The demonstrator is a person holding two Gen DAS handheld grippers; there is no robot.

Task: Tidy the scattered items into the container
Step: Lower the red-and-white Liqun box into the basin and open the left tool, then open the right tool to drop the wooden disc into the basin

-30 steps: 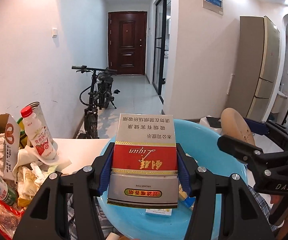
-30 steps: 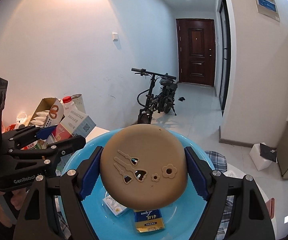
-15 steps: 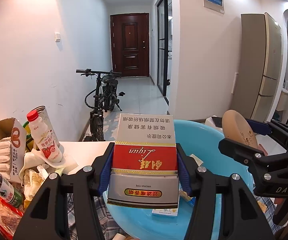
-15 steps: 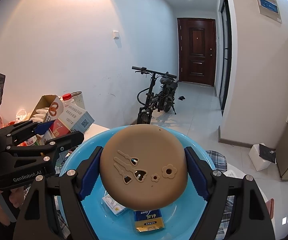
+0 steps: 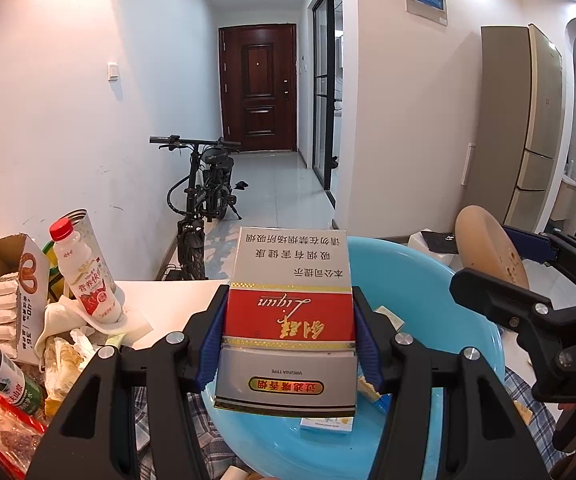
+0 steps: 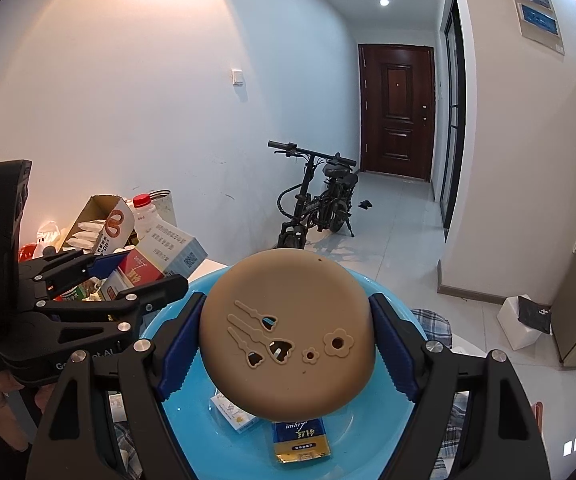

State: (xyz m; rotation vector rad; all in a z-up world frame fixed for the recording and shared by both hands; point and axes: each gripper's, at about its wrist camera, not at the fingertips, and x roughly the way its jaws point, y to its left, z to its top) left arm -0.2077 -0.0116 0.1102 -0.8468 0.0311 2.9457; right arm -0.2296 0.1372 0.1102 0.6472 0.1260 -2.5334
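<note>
The blue basin sits on the table as the container, and a few small things already lie in its bottom: a blue-and-gold packet and a small white box. That part of the job looks done.

Two more items hang over the basin, not yet dropped. The right gripper is clamped on a round tan disc, its blue pads pressing the rim on both sides, above the basin's middle. The left gripper grasps a red-and-silver carton by its sides, held over the basin's near-left edge.

What seems left is to let both go inside, then clear the pile on the table to the left: a snack box, a milk bottle, a green bottle and crumpled wrappers. Whether all of that clutter belongs to the task is hard to say, since the fisheye edge squeezes it.
</note>
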